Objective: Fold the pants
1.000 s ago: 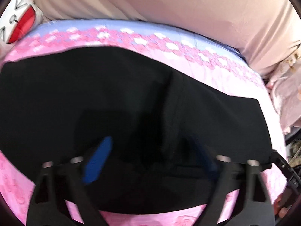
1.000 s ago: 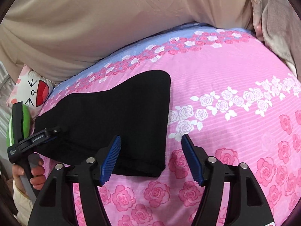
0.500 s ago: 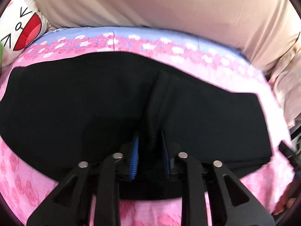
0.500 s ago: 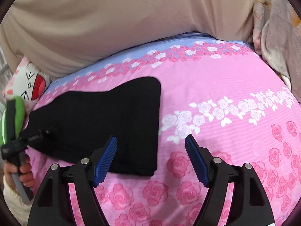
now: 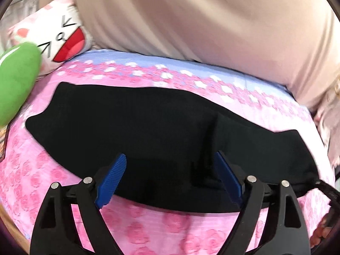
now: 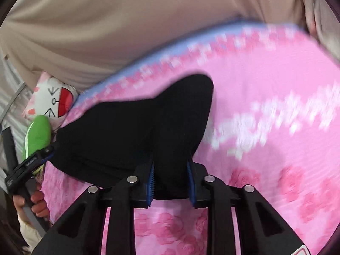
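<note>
With our right hand-held gripper (image 6: 171, 183) pinching the pants (image 6: 136, 127) at lower centre and the left hand-held gripper (image 5: 170, 180) spread, the fold may slip.

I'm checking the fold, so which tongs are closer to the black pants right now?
Right. The right tongs are shut on the near edge of the black pants, pinching the cloth. The left tongs hang open over the pants' near edge, gripping nothing.
</note>
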`<action>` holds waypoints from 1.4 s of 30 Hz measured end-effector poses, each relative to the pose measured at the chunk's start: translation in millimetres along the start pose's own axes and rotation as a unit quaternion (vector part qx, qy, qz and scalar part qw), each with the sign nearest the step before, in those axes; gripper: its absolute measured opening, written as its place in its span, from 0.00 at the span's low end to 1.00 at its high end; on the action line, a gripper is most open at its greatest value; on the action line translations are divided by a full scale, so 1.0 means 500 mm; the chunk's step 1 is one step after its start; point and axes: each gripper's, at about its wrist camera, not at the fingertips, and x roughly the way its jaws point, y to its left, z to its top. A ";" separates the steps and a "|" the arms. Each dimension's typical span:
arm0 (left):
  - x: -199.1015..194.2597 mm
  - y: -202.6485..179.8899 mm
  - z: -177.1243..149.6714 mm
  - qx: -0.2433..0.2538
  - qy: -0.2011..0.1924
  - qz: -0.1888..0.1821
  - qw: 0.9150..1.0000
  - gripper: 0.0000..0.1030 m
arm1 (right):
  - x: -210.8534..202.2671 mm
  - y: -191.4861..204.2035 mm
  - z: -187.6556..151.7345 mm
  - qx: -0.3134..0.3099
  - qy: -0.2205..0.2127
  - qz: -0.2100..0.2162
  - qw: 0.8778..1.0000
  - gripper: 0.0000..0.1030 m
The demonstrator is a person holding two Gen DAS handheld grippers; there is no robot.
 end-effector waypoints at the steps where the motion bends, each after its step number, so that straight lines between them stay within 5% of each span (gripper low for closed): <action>1: 0.001 0.018 0.002 -0.011 0.000 0.002 1.000 0.85 | -0.006 0.009 0.001 -0.017 -0.004 -0.009 1.000 0.22; 3: 0.012 0.078 0.008 -0.052 0.002 0.017 0.998 0.85 | 0.033 0.003 -0.011 -0.040 0.027 -0.054 0.997 0.25; 4: 0.021 0.108 0.010 -0.070 0.008 0.026 0.997 0.85 | 0.061 -0.008 -0.026 -0.039 0.048 -0.078 0.995 0.34; 7: 0.031 0.229 0.019 -0.143 0.015 0.047 0.989 0.85 | 0.034 -0.012 -0.037 -0.005 0.011 -0.071 0.997 0.38; 11: 0.028 0.402 0.029 -0.241 0.003 0.094 0.966 0.86 | -0.009 0.041 -0.045 -0.035 -0.056 -0.125 0.990 0.45; 14: 0.061 0.500 0.036 -0.292 0.012 0.099 0.951 0.86 | -0.017 0.092 -0.043 -0.057 -0.086 -0.102 0.989 0.55; 17: 0.097 0.533 0.038 -0.302 0.014 0.084 0.950 0.83 | -0.011 0.136 -0.052 -0.083 -0.111 -0.085 0.987 0.63; 18: 0.098 0.530 0.039 -0.294 0.010 0.083 0.952 0.76 | 0.002 0.151 -0.054 -0.095 -0.108 -0.085 0.986 0.64; 19: 0.110 0.526 0.044 -0.286 0.017 0.066 0.956 0.57 | 0.013 0.161 -0.058 -0.103 -0.101 -0.085 0.986 0.64; 22: 0.108 0.514 0.057 -0.270 0.011 0.091 0.958 0.22 | 0.051 0.178 -0.055 -0.114 -0.067 -0.084 0.988 0.64; 28: 0.013 0.388 0.147 -0.196 -0.061 0.042 0.978 0.15 | 0.061 0.146 -0.056 -0.075 -0.054 -0.052 0.994 0.70; 34: -0.101 0.069 0.188 -0.027 -0.111 -0.045 0.992 0.16 | 0.068 0.089 -0.047 0.001 -0.043 0.012 0.999 0.70; 37: -0.051 -0.064 0.147 0.038 -0.057 -0.068 0.995 0.21 | 0.063 0.077 -0.044 0.013 -0.045 0.033 0.998 0.70; 42: 0.085 -0.156 0.031 0.077 0.078 -0.066 0.992 0.49 | 0.056 0.067 -0.037 0.023 -0.047 0.053 0.997 0.71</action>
